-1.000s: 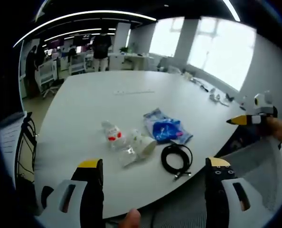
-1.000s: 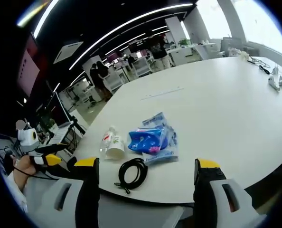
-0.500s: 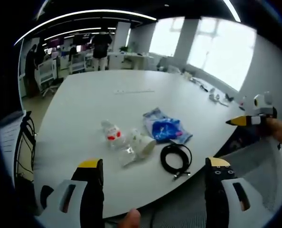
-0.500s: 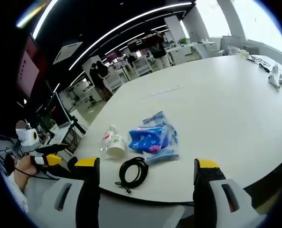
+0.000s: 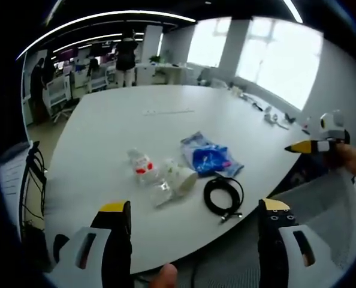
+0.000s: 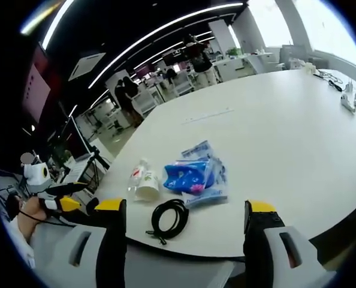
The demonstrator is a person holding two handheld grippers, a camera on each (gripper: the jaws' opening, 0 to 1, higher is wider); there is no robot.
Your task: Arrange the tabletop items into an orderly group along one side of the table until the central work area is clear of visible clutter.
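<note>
White and wide, the surface [image 5: 106, 126] is the biggest thing we see, and most of it is bare. Our clutter sits in a small bunch near the edge close to us.

The biggest piece is the blue plastic bag [image 5: 209, 159], lying flat. Just beside it is the black cable [image 5: 222, 198], wound in a loop close to the edge. Next comes the paper cup [image 5: 181, 180], tipped on its side, with a clear wrapper [image 5: 161, 193] touching it. Smallest is the little bottle [image 5: 142, 165] with a red label, also lying down beside the cup.

From the right gripper view we see the same bunch: bag [image 6: 196, 175], cable [image 6: 169, 217], cup [image 6: 146, 186].

We hold the left gripper [image 5: 193, 246] low in front of the surface edge, its fingers spread wide with nothing between them. The right gripper [image 6: 184, 246] is the same, fingers far apart and empty. Both are well apart from the things.

Not much has changed in the last second. Our views have only shifted a tiny bit, and the things lie just where they were. So we think the tidying has not begun. We would guess the first job is to reach in, pick one thing, and carry it to the side.
</note>
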